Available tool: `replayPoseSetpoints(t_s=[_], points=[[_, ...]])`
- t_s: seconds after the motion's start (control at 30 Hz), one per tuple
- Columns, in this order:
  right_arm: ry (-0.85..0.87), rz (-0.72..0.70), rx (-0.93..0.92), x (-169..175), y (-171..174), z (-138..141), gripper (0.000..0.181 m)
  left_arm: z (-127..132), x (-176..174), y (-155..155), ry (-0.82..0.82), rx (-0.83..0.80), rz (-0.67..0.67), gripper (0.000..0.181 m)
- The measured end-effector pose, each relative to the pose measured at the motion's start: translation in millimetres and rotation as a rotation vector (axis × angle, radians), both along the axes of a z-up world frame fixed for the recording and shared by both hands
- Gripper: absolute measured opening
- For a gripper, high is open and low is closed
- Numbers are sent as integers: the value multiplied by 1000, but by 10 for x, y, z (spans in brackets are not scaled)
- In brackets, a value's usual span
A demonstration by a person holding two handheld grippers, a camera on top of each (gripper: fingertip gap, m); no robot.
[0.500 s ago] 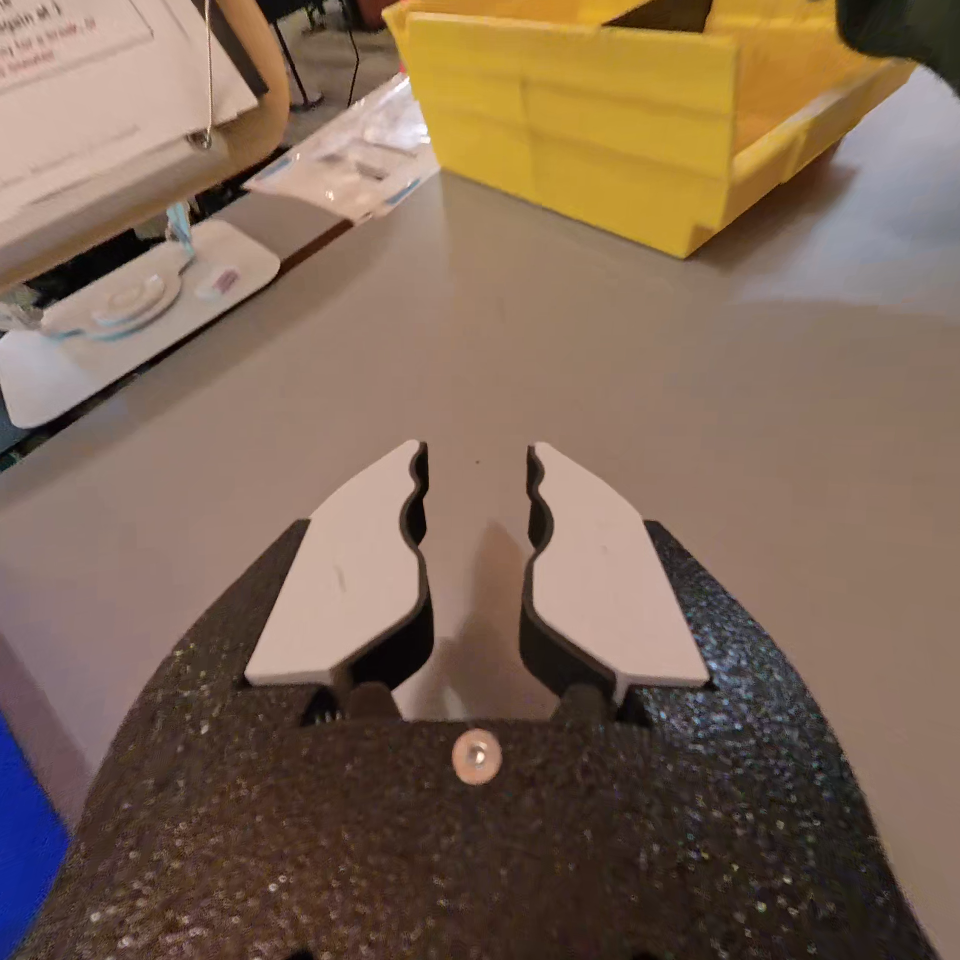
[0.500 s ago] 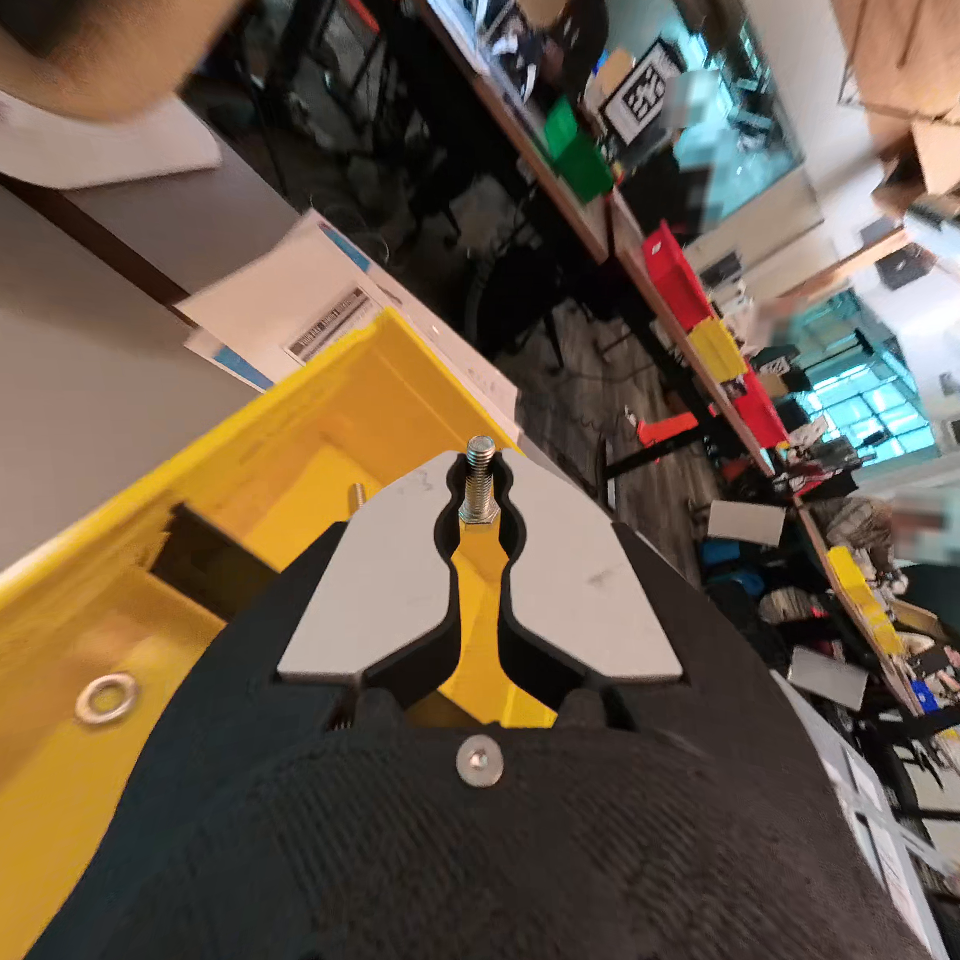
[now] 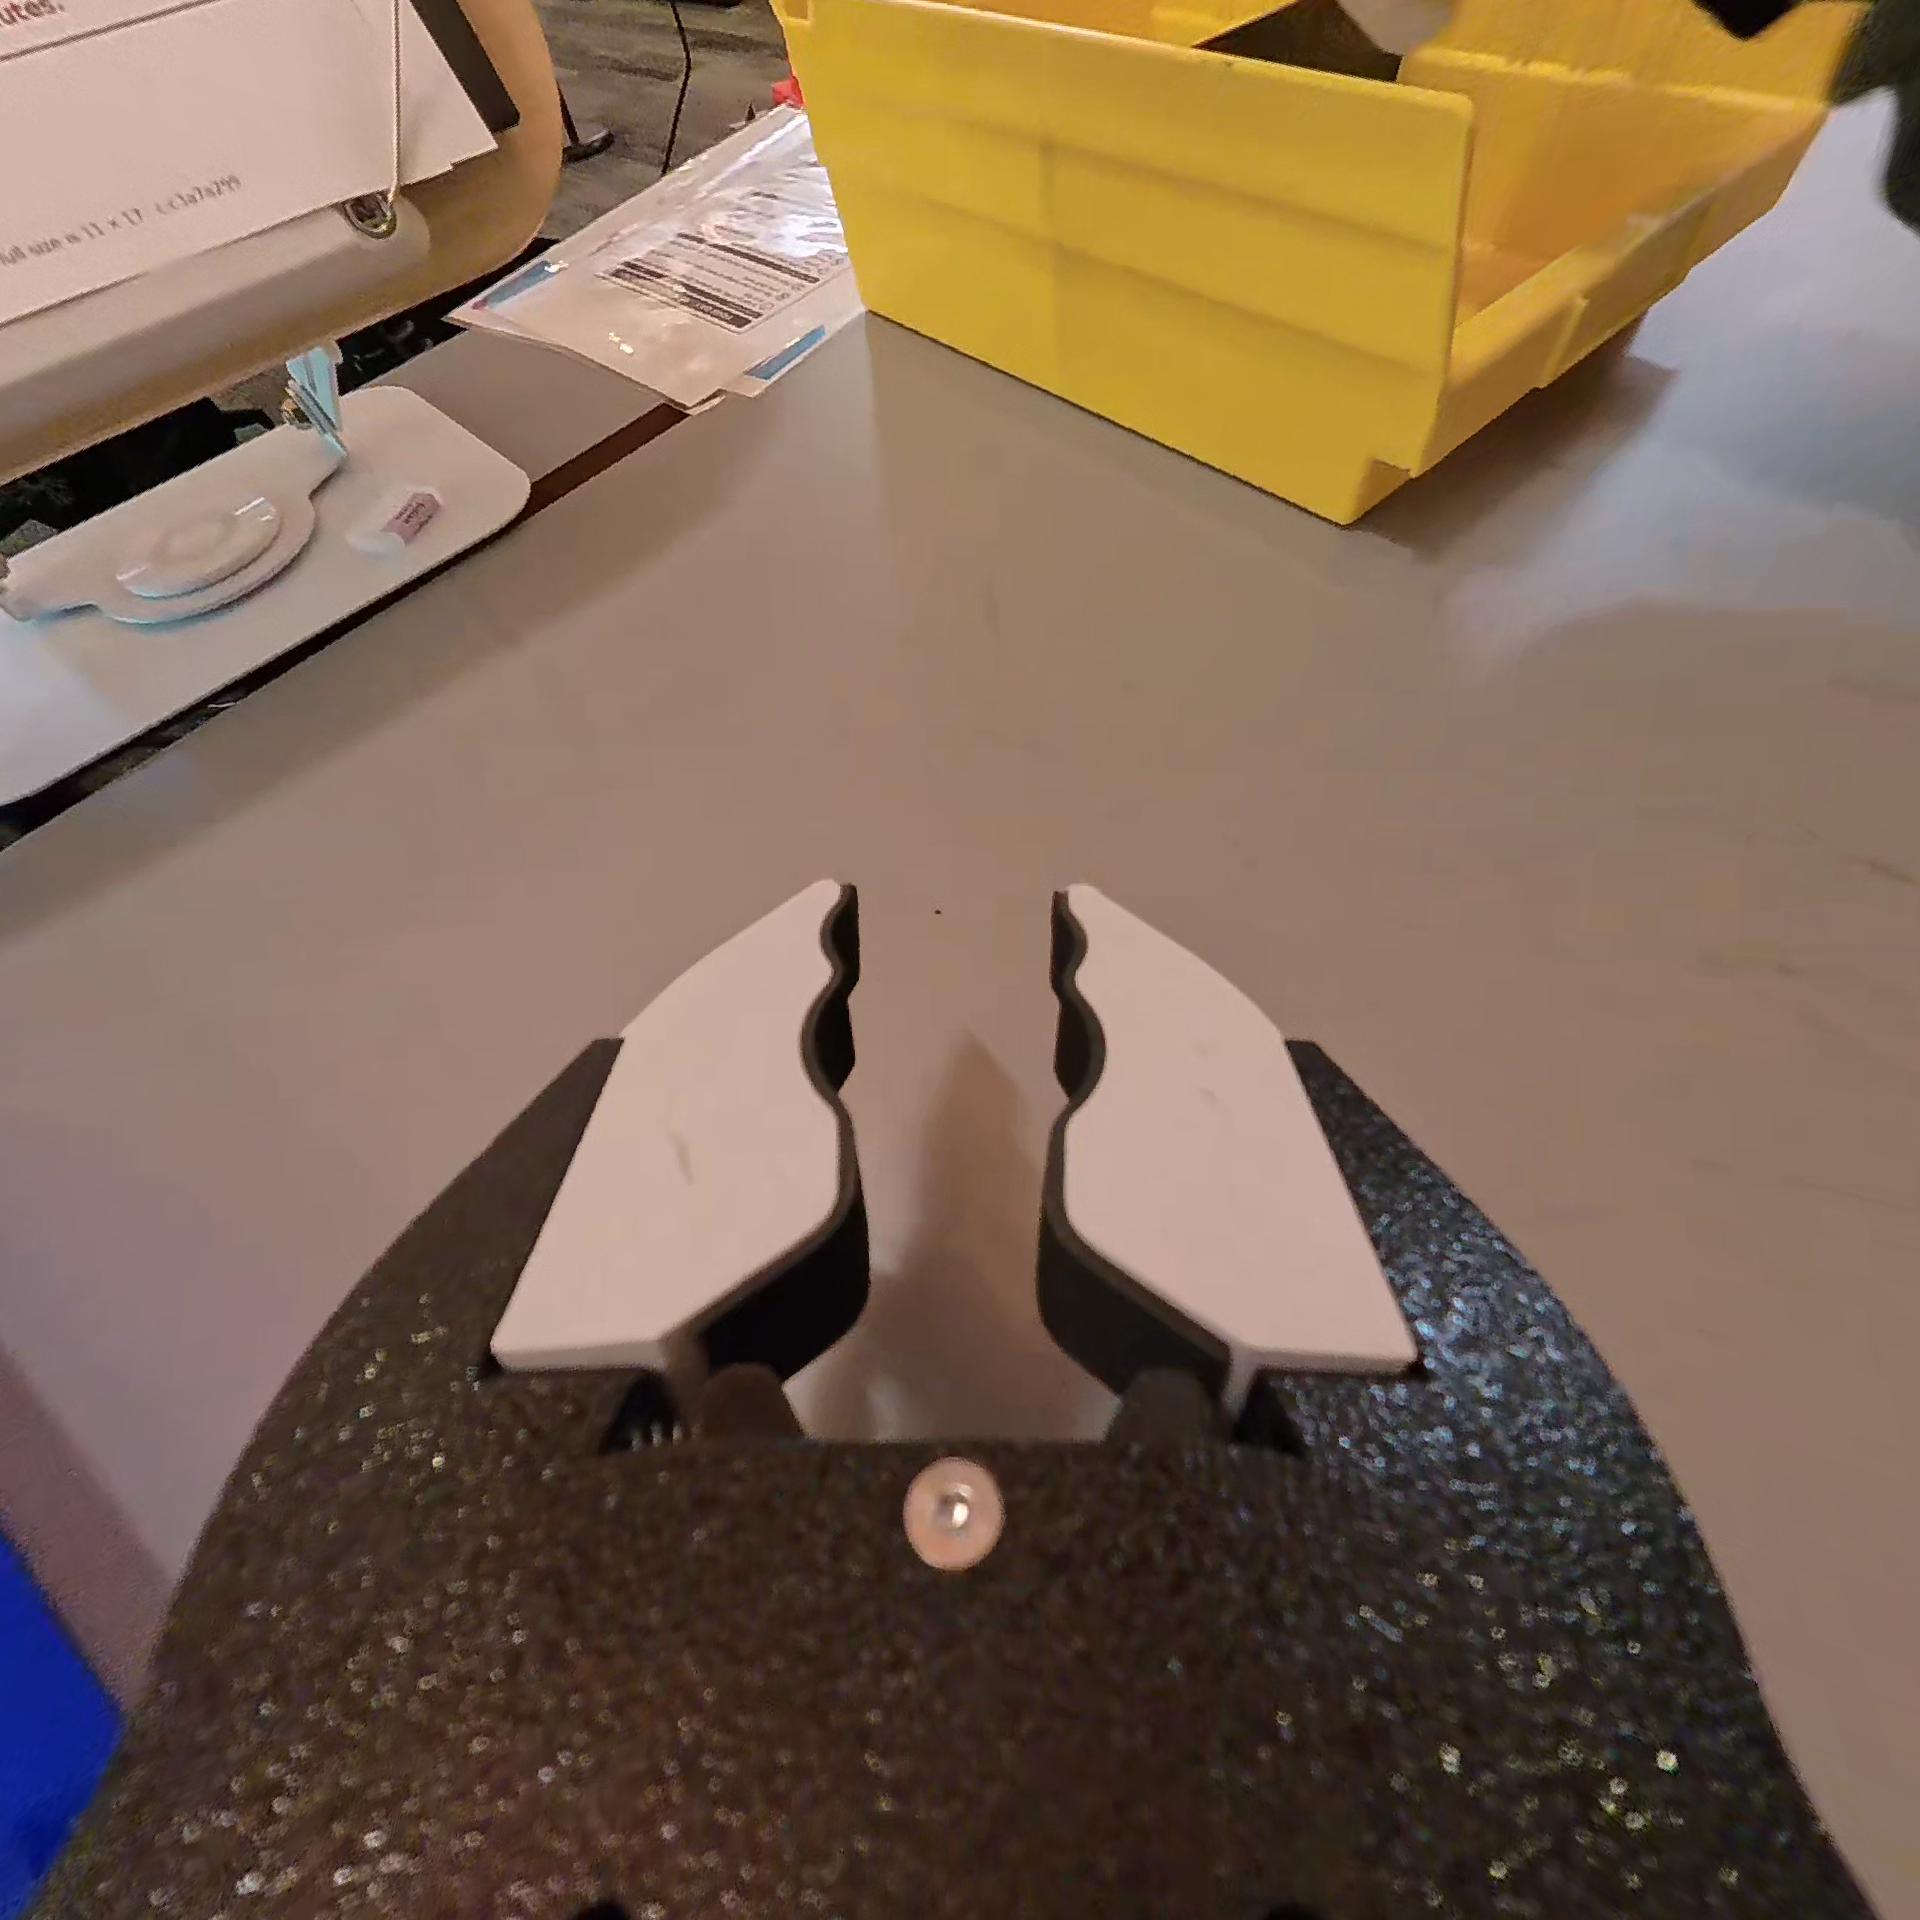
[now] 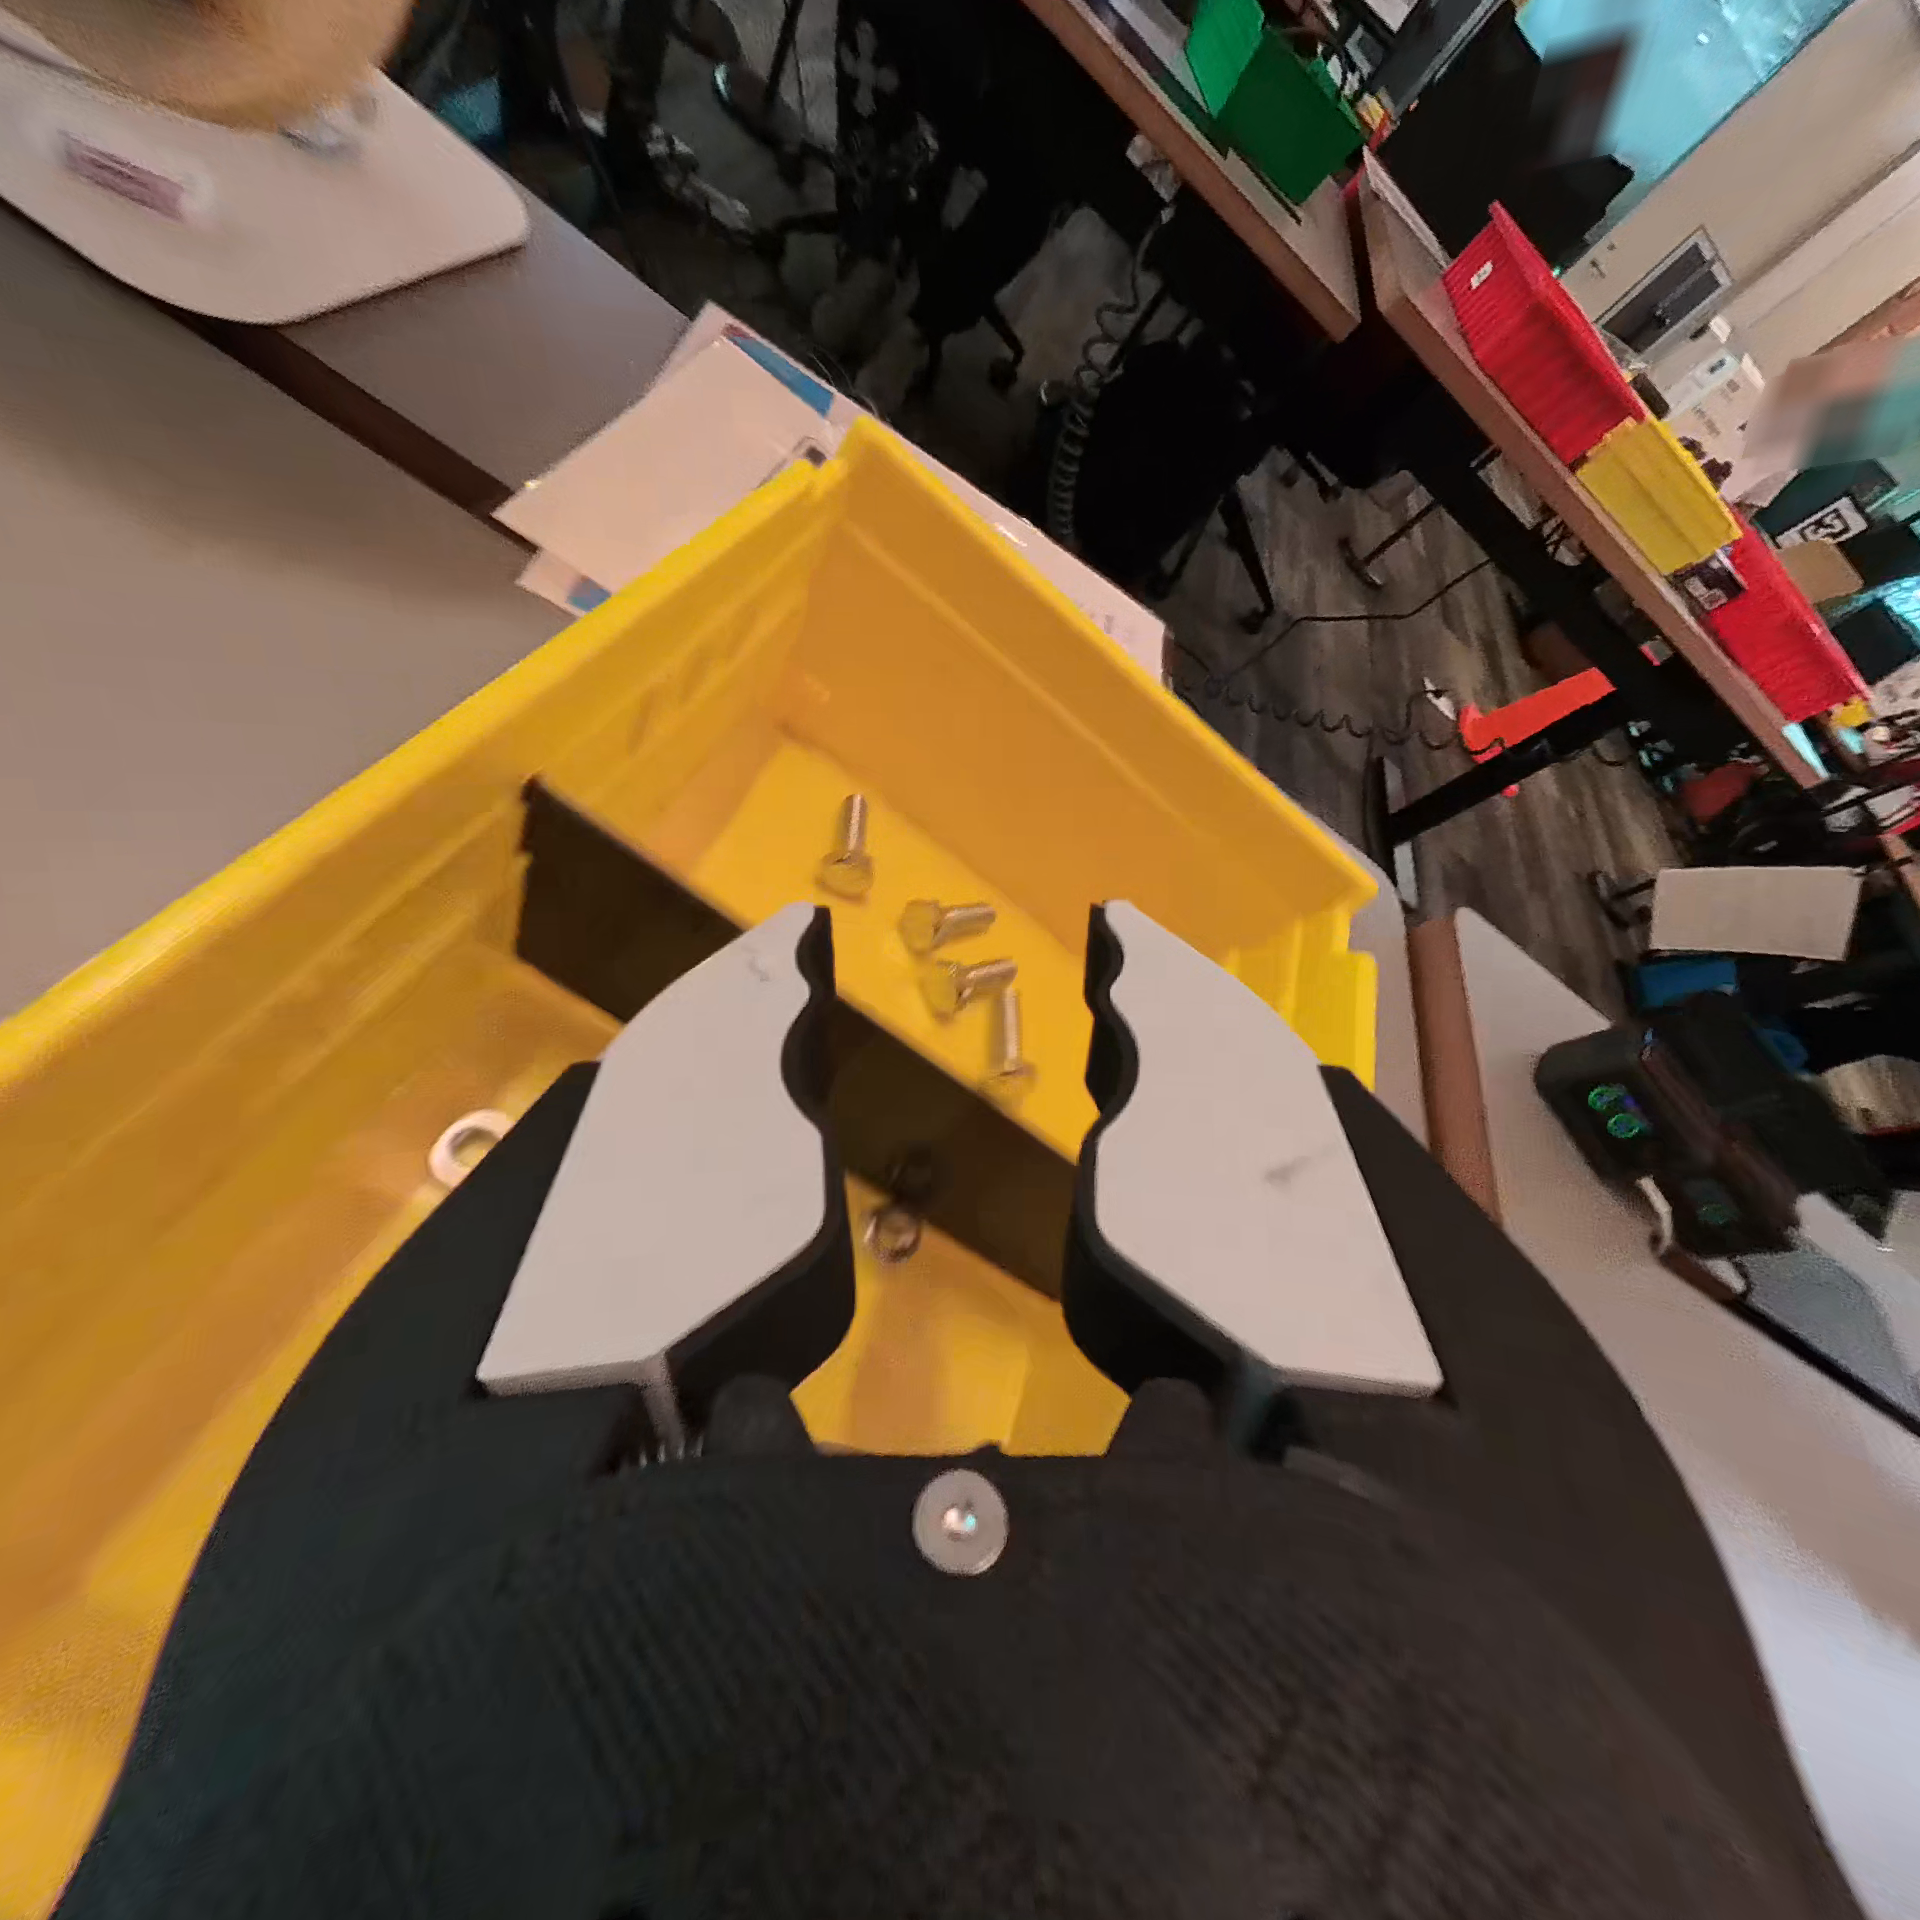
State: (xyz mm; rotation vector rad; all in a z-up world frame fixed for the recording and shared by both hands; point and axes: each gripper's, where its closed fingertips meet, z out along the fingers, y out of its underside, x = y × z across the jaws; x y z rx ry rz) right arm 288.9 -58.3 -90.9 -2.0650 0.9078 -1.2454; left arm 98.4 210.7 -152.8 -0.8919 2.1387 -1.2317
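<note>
Four bolts: 4 silver hex bolts [image 4: 961, 982] lie loose in far compartment of yellow bin [image 4: 312, 935], past black divider [image 4: 623, 925].
Near compartment: washer [image 4: 468, 1141] at left, small ring [image 4: 896, 1226] by divider.
R gripper [image 4: 958, 925]: above bin, fingers wide apart, holding nothing.
L gripper [image 3: 954, 914]: over bare grey table [image 3: 1351, 831], fingers apart w/ moderate gap, empty; bin [image 3: 1143, 260] far right of it.
Surroundings: papers [image 3: 686, 281] far, left of bin; white stand base [image 3: 208, 561] far left.
</note>
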Motion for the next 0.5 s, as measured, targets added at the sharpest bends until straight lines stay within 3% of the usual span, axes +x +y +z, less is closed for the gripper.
replayPoseSetpoints(t_s=[0.17, 0.3, 0.4, 0.5], points=[[27, 4, 169, -915, -185, -117, 60, 11, -40, -52, 10, -14, -25, 35], [35, -7, 269, -1529, -442, -261, 65, 139, -146, -253, 31, -114, -79, 39], [13, -39, 268, -1754, -677, -291, 69, 267, -138, -498, 57, -253, -46, 43], [-29, -74, 292, -1789, -837, -232, 71, 425, 7, -851, 99, -280, -30, 56]])
